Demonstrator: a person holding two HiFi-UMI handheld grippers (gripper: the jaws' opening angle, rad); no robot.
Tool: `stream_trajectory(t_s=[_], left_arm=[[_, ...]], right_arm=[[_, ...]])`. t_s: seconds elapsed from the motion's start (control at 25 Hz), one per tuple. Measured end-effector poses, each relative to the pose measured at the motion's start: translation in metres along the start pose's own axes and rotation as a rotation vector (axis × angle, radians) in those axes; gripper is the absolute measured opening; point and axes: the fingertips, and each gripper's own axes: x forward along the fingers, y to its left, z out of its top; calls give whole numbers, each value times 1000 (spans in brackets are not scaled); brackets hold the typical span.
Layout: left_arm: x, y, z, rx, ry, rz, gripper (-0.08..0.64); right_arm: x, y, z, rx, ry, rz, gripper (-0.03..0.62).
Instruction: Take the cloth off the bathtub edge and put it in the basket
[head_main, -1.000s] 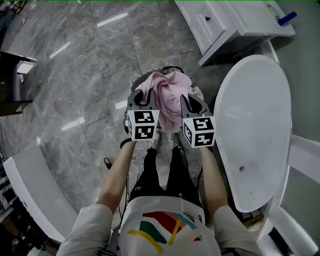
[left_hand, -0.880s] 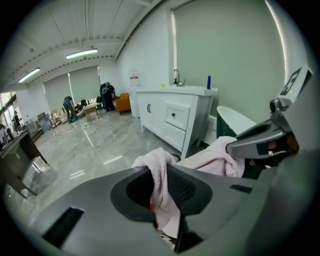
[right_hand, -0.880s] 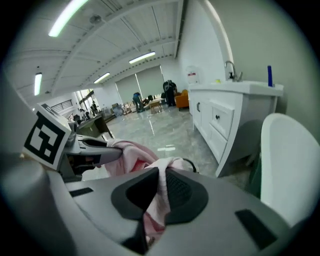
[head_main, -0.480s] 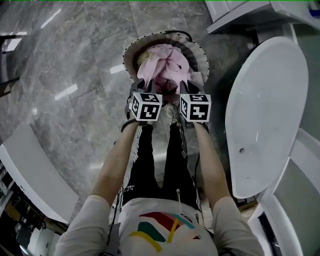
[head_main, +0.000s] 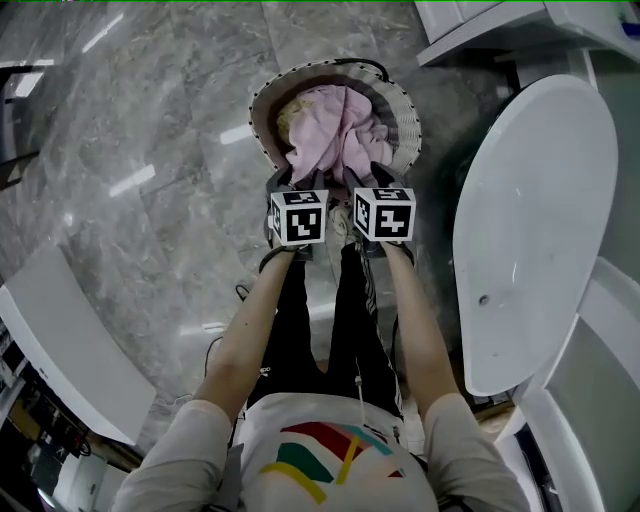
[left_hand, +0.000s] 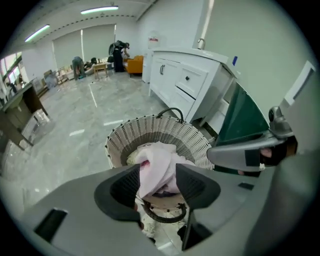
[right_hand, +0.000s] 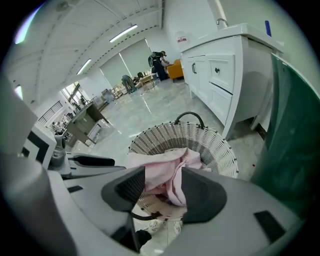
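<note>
The pink cloth (head_main: 335, 125) lies bunched inside the round woven basket (head_main: 262, 100) on the marble floor, with its near end reaching up to both grippers. My left gripper (head_main: 290, 185) and right gripper (head_main: 382, 178) hang side by side over the basket's near rim. In the left gripper view, the cloth (left_hand: 157, 167) hangs in the gap of the left gripper (left_hand: 157, 182), above the basket (left_hand: 165, 130). In the right gripper view, the right gripper (right_hand: 162, 187) has a fold of cloth (right_hand: 162, 172) between its jaws. Both pairs of jaws are opening and the cloth sits loose between them.
The white bathtub (head_main: 530, 220) runs along the right, close to my right arm. A white cabinet (head_main: 500, 25) stands behind the basket at the upper right. A white curved piece (head_main: 60, 350) lies at the lower left. The person's legs and shoes are directly under the grippers.
The grippers carried the cloth from above the floor to over the basket and lowered it in. More of the cloth now lies inside the basket, and both jaws have widened.
</note>
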Motion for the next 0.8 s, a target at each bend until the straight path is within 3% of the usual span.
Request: stream_trajectory(t_s=[0.08,0.2,0.44,0.6,0.68,0.8], left_arm=[[-3,-2,-6,-29,21,-1,225],[-8,-6,-10,-11,38,-6,225],[-23,-10,12,2,-8,-9,225],[-60,-12,58,23,-101,-23,201],[-89,-13,95,42,-176,-5,135],[-146,-16,152,79,-317,36,33]], right_arm=[[-3,1,-1,10,0,3,218],[-8,3,-1,33,-7,3,218],[-27,1,15,8,-43,-33,218],[-65,8,60,-4,-139,-67,191],[-96,11,98,-23,-220,-99,92],[-150,25,156,-49,-342,-133,51]])
